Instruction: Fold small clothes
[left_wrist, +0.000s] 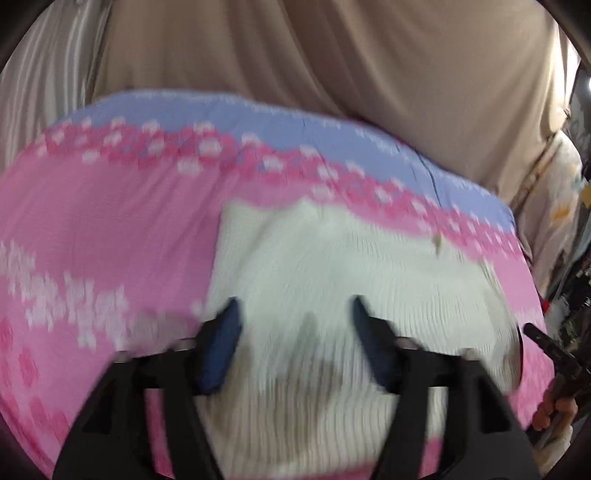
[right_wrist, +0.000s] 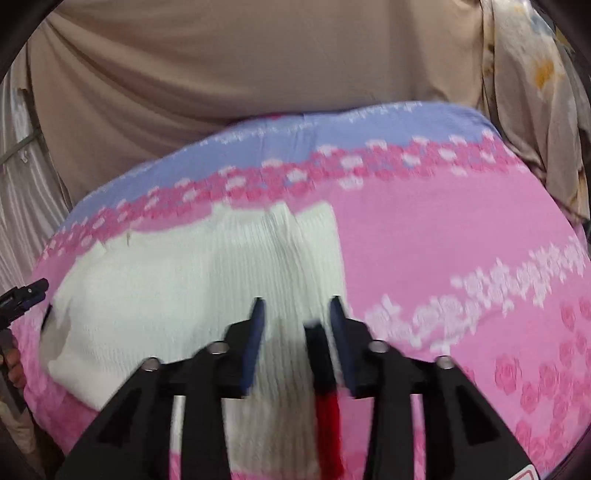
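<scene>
Two pairs of tongs hang above one white ribbed garment, which lies flat near the middle of a bed under a pink and lilac flowered bedspread. Beige draped cloth hangs behind the far edge of the bed. Both views are smeared with motion blur, so fine detail is uncertain.

In the left wrist view the left tongs stand wide apart over the near left part of the garment, with bare knit showing between the blue pads and nothing pinched. Whether the tips brush the cloth cannot be told. At the right edge of that view the other tool's tip and part of a hand show.

The right tongs are about half open over the garment's near right edge. A dark and red strip runs near the right pad; it may be a trim or strap, but the blur hides what it is and whether it is touched. Neither pad visibly presses on anything.

Judging by the layout, the garment lies spread and roughly squared so its edges can be reached from both sides, and the two tools sit at its near corners, likely between one fold and the next grasp.
</scene>
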